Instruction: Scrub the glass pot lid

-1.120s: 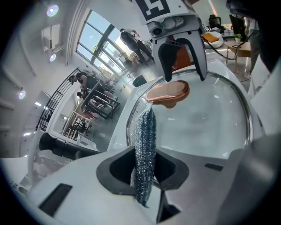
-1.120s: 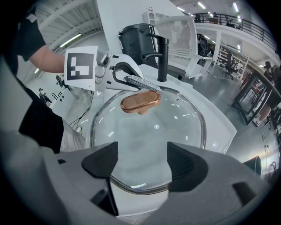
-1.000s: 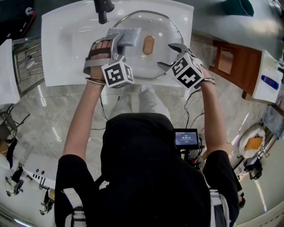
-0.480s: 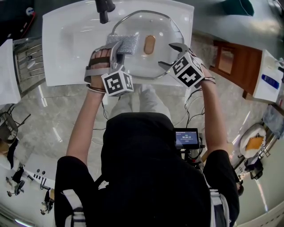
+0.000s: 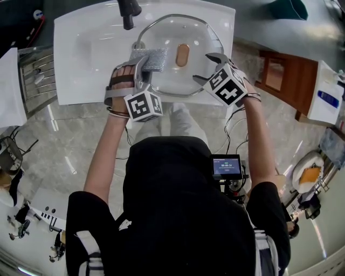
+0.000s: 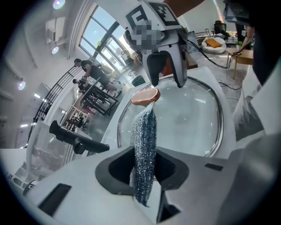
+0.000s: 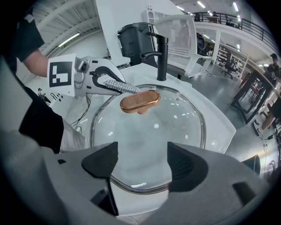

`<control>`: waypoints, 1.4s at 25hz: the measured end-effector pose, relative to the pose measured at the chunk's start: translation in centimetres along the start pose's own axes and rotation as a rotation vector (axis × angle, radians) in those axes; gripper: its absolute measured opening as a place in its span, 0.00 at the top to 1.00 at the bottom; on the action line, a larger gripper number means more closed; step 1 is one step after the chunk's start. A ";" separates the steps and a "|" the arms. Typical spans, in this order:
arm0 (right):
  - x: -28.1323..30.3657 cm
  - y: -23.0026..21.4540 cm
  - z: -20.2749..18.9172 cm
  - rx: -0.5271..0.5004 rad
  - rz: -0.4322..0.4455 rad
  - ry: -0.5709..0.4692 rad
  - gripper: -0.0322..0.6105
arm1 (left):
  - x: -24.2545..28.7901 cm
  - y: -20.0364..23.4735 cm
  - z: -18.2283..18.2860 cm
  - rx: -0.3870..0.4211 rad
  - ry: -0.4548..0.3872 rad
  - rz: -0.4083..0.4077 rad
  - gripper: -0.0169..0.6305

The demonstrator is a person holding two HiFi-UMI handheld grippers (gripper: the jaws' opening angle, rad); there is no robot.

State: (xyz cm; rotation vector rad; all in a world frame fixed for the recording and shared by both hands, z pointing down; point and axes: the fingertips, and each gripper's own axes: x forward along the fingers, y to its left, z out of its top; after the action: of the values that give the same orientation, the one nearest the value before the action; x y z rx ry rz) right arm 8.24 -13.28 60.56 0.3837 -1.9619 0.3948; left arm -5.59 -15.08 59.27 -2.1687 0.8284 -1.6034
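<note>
The glass pot lid (image 5: 190, 33) lies in the white sink (image 5: 81, 48), its copper-coloured knob (image 5: 182, 55) facing up. My left gripper (image 5: 142, 63) is shut on a silver scrub pad (image 5: 151, 58), which rests on the glass just left of the knob. In the left gripper view the pad (image 6: 145, 140) hangs from between the jaws down to the lid (image 6: 193, 118) beside the knob (image 6: 145, 96). My right gripper (image 5: 206, 68) stands open at the lid's right edge. In the right gripper view the lid's rim (image 7: 131, 186) lies between the spread jaws, with the knob (image 7: 139, 101) beyond.
A black faucet (image 5: 128, 11) rises at the sink's far edge, close to the lid. A wire rack (image 5: 32, 75) stands left of the sink. A wooden table (image 5: 285, 81) sits to the right. The floor is polished marble.
The left gripper has slid the scrub pad a little across the lid toward me, staying left of the knob. The right gripper has not moved.
</note>
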 end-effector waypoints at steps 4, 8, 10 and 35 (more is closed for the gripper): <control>-0.1 0.0 -0.1 0.001 -0.005 0.003 0.43 | -0.6 -0.5 -0.1 -0.006 0.008 -0.020 0.86; 0.1 0.1 0.0 0.000 -0.010 0.011 0.43 | -1.3 -0.8 -0.2 -0.015 0.011 -0.041 0.85; 0.1 0.1 0.0 0.000 -0.010 0.017 0.43 | -1.5 -0.8 -0.3 -0.024 0.014 -0.052 0.85; -8.0 0.8 6.0 0.160 -0.221 -0.231 0.83 | -8.9 3.4 3.1 -0.218 -0.131 -0.038 0.85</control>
State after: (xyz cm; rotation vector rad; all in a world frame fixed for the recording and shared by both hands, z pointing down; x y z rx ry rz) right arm 6.24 -14.51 50.78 0.7716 -2.0894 0.3786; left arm -5.37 -12.46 49.60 -2.4232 0.9649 -1.4278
